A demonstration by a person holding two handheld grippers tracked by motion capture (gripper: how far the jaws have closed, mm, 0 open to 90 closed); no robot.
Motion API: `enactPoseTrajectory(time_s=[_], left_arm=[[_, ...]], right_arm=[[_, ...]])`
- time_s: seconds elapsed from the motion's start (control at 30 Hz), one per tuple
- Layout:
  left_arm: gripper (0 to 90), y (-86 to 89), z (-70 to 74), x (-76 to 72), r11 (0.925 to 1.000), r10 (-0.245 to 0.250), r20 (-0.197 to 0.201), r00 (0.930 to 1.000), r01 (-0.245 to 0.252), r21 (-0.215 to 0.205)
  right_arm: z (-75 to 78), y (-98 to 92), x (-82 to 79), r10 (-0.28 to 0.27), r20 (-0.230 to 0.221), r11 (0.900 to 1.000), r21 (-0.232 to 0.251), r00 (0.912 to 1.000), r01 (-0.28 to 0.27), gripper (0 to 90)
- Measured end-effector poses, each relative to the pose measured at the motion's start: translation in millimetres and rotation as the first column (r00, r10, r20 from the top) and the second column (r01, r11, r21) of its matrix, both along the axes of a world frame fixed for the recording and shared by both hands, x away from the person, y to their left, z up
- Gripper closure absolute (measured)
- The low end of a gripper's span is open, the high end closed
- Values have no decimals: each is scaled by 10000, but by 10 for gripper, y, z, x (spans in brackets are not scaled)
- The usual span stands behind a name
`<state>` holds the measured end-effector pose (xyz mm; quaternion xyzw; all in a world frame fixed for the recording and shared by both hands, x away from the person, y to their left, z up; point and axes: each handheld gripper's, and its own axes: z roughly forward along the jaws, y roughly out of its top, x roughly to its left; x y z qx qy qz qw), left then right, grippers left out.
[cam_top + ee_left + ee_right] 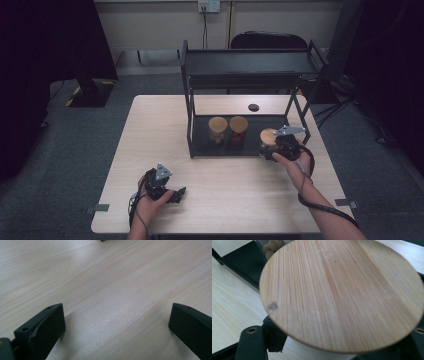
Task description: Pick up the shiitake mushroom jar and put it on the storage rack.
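A: Jar (268, 141) upright, axis vertical, at rack (192, 131) bottom shelf's 3 o'clock end; body hidden under lid (342, 293).
B: My right gripper (276, 148) clamps it; left gripper (176, 194) jaws apart, nothing between, on table (225, 190).

Dim high view, dark corners; tool views bright, soft glare, slight blur.
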<state>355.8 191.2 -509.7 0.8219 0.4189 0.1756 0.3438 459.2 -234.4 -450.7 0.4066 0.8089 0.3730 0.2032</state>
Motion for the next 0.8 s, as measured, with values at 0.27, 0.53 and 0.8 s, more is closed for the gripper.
enactPoseTrajectory(time_s=[0.27,0.53,0.8], left_arm=[[3,0,0,0,10000,-2,1,10000,2,-1],[3,0,0,0,10000,0,2,10000,0,-9],[3,1,0,0,10000,-2,2,10000,2,-7]], right_arm=[[-35,54,61,50,32,10000,-43,10000,-50,257],[-64,98,138,65,18,9999,-92,10000,-65,256],[-61,145,223,60,43,10000,-74,10000,-60,256]])
